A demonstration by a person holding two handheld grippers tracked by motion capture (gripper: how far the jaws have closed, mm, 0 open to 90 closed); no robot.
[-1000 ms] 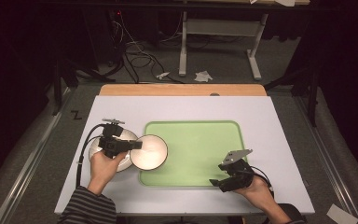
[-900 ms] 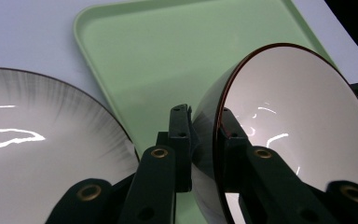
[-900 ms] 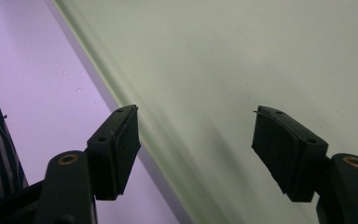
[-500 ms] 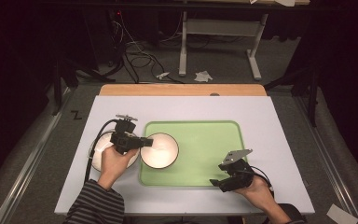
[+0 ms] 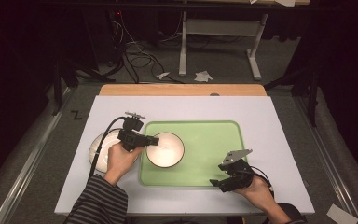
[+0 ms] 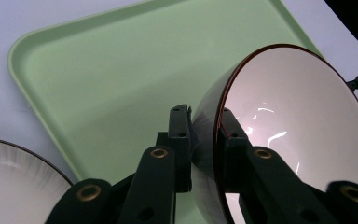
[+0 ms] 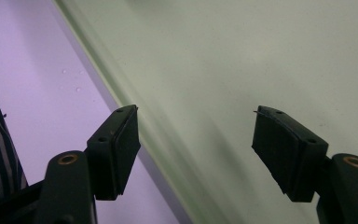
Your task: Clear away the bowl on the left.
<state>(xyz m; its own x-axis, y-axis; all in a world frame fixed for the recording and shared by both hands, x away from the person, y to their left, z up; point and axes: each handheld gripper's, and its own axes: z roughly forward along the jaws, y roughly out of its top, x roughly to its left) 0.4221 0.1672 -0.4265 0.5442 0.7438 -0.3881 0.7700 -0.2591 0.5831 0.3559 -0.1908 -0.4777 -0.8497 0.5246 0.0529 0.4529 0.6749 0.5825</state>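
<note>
The bowl (image 5: 165, 150) is gripped by its rim in the left gripper (image 5: 152, 140) over the tray's (image 5: 214, 144) left part; the right gripper (image 5: 220, 181) is held open at the tray's near edge

Dim room: grey floor (image 5: 223, 65), tangled cables (image 5: 135, 51), a white desk frame (image 5: 216, 30), perhaps crumpled paper (image 5: 203, 75).
</note>
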